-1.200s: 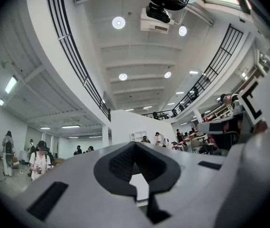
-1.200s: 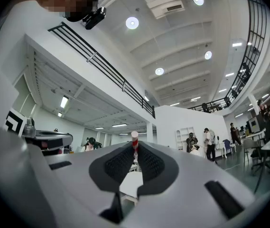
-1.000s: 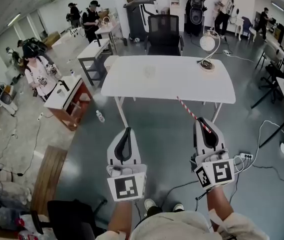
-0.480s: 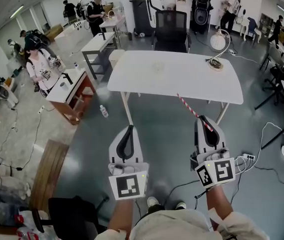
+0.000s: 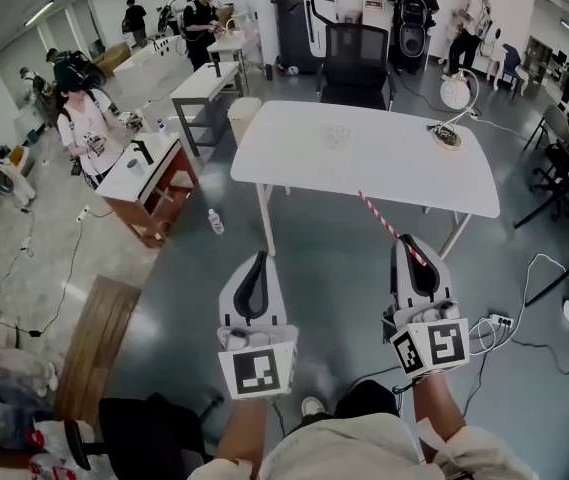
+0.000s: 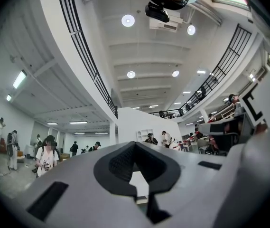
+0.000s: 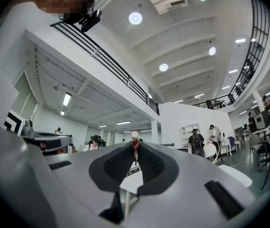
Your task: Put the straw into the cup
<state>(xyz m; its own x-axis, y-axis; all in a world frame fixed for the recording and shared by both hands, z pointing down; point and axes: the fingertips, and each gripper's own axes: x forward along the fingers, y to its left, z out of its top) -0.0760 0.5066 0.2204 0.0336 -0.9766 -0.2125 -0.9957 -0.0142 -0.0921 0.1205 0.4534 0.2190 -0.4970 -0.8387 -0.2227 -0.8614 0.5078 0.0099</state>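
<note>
A red-and-white striped straw (image 5: 384,218) sticks up and forward out of my right gripper (image 5: 411,243), which is shut on its lower end. In the right gripper view the straw's tip (image 7: 134,139) shows just above the closed pads. My left gripper (image 5: 257,260) is held level beside it, shut, with nothing in it; in its own view the left gripper (image 6: 135,146) shows pads that meet. Both are in the air over the grey floor, short of the white table (image 5: 294,158). A small clear thing that looks like a cup (image 5: 337,138) stands on the table's far half.
A desk lamp (image 5: 451,133) stands on the table's right end, with a black chair (image 5: 354,63) behind. To the left are a wood-sided cart (image 5: 149,178) and a bottle on the floor (image 5: 215,222). Cables and a power strip (image 5: 494,320) lie at right. Several people stand at the back.
The table has drifted right and looks slightly nearer in the head view. Both grippers keep the same pose, and the straw stays in the right one.
</note>
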